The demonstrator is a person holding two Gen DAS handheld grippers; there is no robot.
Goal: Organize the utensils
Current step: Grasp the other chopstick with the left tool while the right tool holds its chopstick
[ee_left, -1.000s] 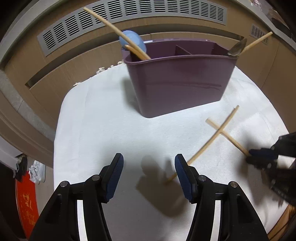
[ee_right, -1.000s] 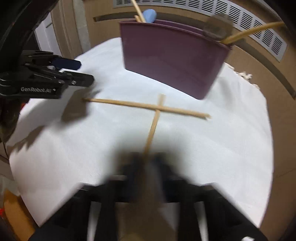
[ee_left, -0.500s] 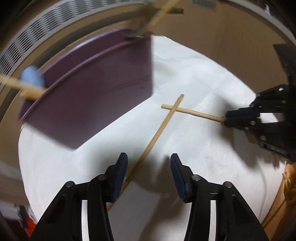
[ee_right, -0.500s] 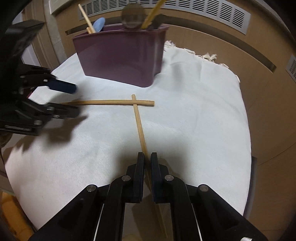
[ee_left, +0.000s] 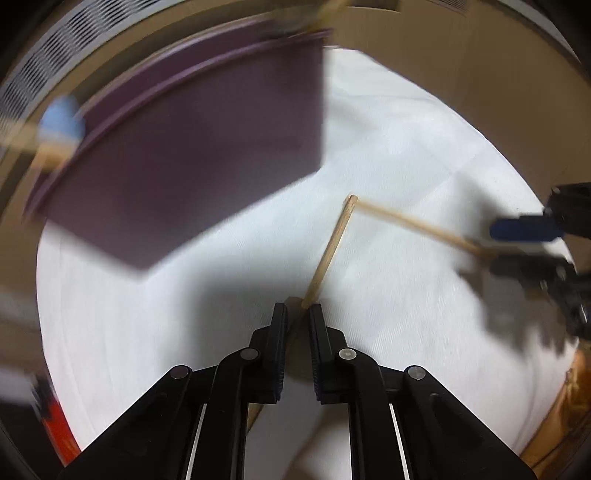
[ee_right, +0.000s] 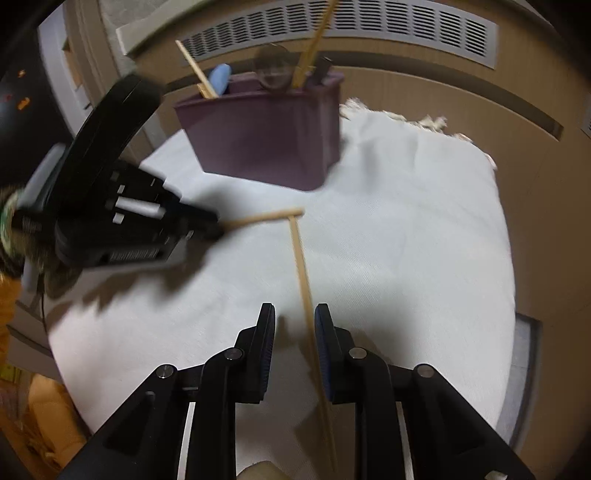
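Observation:
Two wooden chopsticks lie on the white cloth, their far ends meeting. My left gripper (ee_left: 297,314) is shut on one chopstick (ee_left: 332,243) near its end. My right gripper (ee_right: 294,317) has its jaws a little apart around the other chopstick (ee_right: 301,266), which runs between them close to the right pad; no squeeze shows. The purple utensil holder (ee_right: 266,136) stands at the back with chopsticks, a spoon and a blue utensil (ee_right: 219,77) in it. It also shows in the left wrist view (ee_left: 192,147). Each gripper shows in the other's view, the left one (ee_right: 207,225) and the right one (ee_left: 517,240).
The white cloth (ee_right: 406,240) covers a round table; its edge falls off at the right and front. Wooden panels with vent grilles (ee_right: 369,26) stand behind the holder.
My left gripper has shut on its chopstick. My right gripper's jaws have opened a little from shut. The chopsticks' crossing has shifted to their tips.

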